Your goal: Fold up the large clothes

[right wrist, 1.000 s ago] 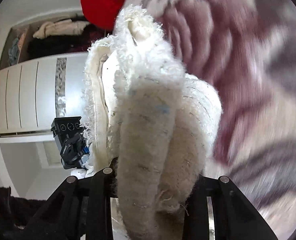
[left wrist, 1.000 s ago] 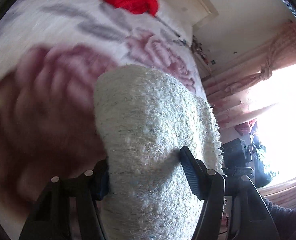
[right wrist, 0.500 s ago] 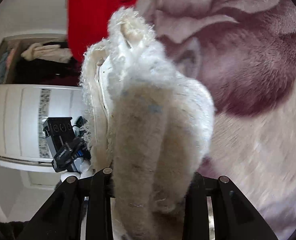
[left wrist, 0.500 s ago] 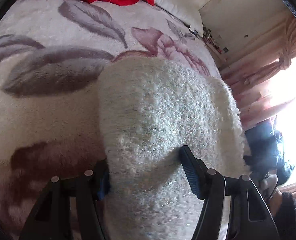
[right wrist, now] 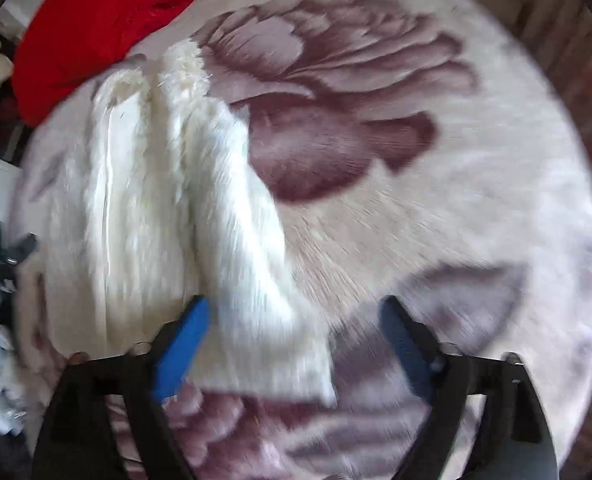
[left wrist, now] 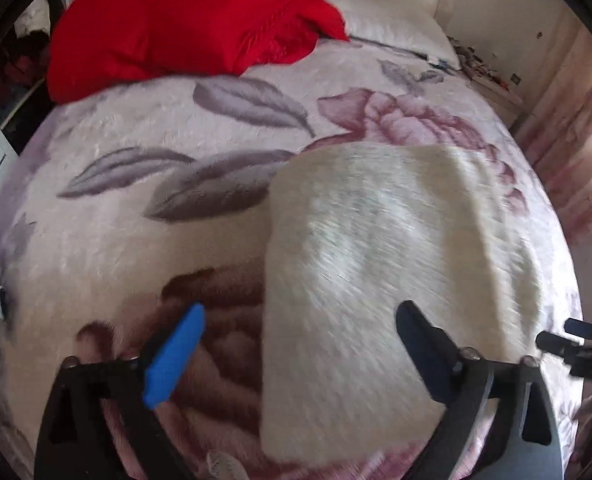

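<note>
A fluffy white garment point(left wrist: 376, 264) lies folded on the flowered bed blanket point(left wrist: 176, 248). My left gripper point(left wrist: 300, 320) is open above its near left edge, holding nothing. In the right wrist view the same garment point(right wrist: 168, 216) lies folded in layers at the left. My right gripper point(right wrist: 292, 316) is open just above its near right corner, holding nothing. The blue pads point(right wrist: 184, 344) show on both grippers.
A red cloth point(left wrist: 184, 12) is heaped at the head of the bed by a white pillow point(left wrist: 392, 16). Pink curtains point(left wrist: 576, 136) and a bright window stand at the right. My other gripper point(left wrist: 576, 348) shows at the right bed edge.
Both grippers held the white garment up over the bed and lowered it. Both have now opened and let it go; it lies flat on the blanket.
</note>
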{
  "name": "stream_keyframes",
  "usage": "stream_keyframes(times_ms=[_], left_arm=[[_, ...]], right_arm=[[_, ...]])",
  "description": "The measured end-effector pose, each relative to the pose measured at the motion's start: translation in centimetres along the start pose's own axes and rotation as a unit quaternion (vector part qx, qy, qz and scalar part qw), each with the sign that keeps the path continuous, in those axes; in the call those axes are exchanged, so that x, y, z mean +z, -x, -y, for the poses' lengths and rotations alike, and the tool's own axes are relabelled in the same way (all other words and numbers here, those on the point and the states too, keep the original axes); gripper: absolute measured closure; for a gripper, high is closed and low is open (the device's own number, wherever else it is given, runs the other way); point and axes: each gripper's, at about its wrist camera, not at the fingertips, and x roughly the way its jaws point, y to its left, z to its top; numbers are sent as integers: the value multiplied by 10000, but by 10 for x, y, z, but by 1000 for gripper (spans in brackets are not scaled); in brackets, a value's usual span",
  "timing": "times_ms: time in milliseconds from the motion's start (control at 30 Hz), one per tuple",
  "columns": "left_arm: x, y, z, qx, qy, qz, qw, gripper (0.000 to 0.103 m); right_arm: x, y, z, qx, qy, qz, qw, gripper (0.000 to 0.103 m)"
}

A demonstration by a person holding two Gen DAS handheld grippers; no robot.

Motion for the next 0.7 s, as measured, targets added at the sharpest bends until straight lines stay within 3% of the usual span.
stream_keyframes(times_ms=[100,167,367,700], left_arm=[[-6,31,14,218,-9,72,9997,2],[-8,52,22,263,-20,89,9996,2],[-20,133,48,347,-157,264,9989,2],[-54,310,77,325,-241,818,9958,3]], right_arm=[[-33,37,-17,-730,104,315,9968,0],[-47,63,-14,-923,74,468,9946,0],[-91,175,-37,-1208,-8,954,9881,0],[-182,377,-64,-1127,-79,1664,9796,0]])
